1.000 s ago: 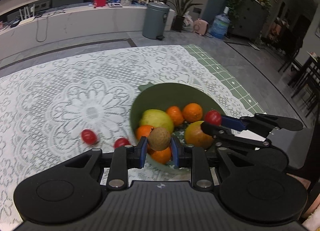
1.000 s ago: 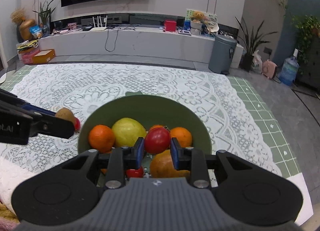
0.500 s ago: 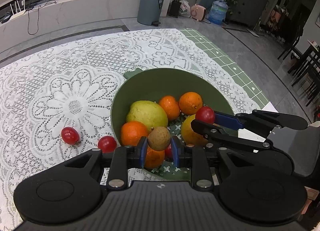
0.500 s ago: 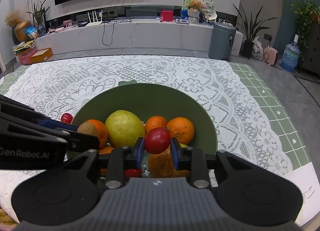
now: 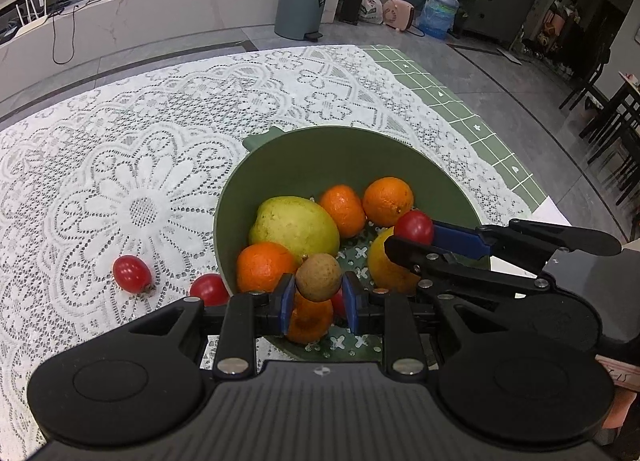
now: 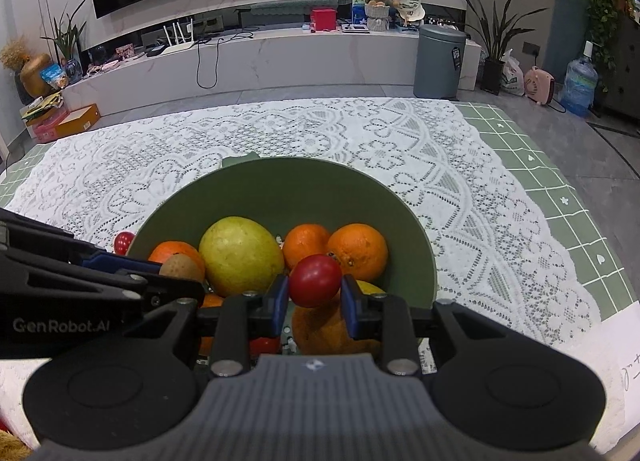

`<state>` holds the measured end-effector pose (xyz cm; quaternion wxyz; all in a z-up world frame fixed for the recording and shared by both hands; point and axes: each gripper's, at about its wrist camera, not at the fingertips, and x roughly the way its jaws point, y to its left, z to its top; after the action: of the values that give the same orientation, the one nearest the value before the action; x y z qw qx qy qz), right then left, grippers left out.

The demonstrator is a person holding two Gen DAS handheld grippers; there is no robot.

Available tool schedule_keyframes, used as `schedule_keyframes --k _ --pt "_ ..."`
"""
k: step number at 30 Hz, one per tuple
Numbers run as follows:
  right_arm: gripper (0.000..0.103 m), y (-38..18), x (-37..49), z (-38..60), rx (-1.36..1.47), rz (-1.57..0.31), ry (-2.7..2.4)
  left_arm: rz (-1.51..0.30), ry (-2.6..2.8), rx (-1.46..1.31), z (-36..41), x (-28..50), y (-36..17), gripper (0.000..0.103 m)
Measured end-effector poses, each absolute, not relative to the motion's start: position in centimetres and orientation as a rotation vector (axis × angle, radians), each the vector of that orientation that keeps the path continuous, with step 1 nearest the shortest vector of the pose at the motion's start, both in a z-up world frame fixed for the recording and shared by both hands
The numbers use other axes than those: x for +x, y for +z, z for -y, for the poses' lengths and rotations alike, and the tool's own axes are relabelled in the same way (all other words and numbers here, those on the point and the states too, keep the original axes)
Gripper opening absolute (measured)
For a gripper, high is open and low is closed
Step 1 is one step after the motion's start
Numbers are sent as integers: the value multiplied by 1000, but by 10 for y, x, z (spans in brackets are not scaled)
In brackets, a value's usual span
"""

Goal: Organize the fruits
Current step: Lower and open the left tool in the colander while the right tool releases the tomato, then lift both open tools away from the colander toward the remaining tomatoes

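Observation:
A green bowl (image 5: 360,149) (image 6: 280,189) on the lace cloth holds a yellow-green mango (image 5: 294,225) (image 6: 240,255), several oranges (image 5: 387,196) (image 6: 358,251) and a yellow fruit (image 5: 384,265). My left gripper (image 5: 319,293) is shut on a small brown kiwi (image 5: 319,276) over the bowl's near side. My right gripper (image 6: 314,291) is shut on a red tomato (image 6: 315,280) above the bowl's fruit. The tomato (image 5: 414,227) and right gripper also show at the right of the left wrist view. The kiwi (image 6: 181,267) shows at the left of the right wrist view.
Two red tomatoes (image 5: 131,273) (image 5: 209,289) lie on the lace cloth (image 5: 140,165) left of the bowl. A green checked mat (image 6: 560,181) edges the table on the right. Floor, a bin (image 6: 440,61) and a low cabinet lie beyond.
Both grippers have come lower and closer over the bowl, each keeping its fruit. The bowl looks larger and nearer in both views.

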<state>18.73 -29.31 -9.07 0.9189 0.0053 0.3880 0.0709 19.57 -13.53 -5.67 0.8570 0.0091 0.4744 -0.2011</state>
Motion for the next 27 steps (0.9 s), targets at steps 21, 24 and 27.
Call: schedule_keyframes --k 21,24,27 --pt "43 -86 183 296 37 -769 141 -1009 -388 20 130 186 -55 44" --pt "53 -83 180 298 46 -744 132 -991 -380 17 127 180 -49 48" --pt "59 -80 176 299 45 -724 134 -970 -379 5 123 175 -43 54"
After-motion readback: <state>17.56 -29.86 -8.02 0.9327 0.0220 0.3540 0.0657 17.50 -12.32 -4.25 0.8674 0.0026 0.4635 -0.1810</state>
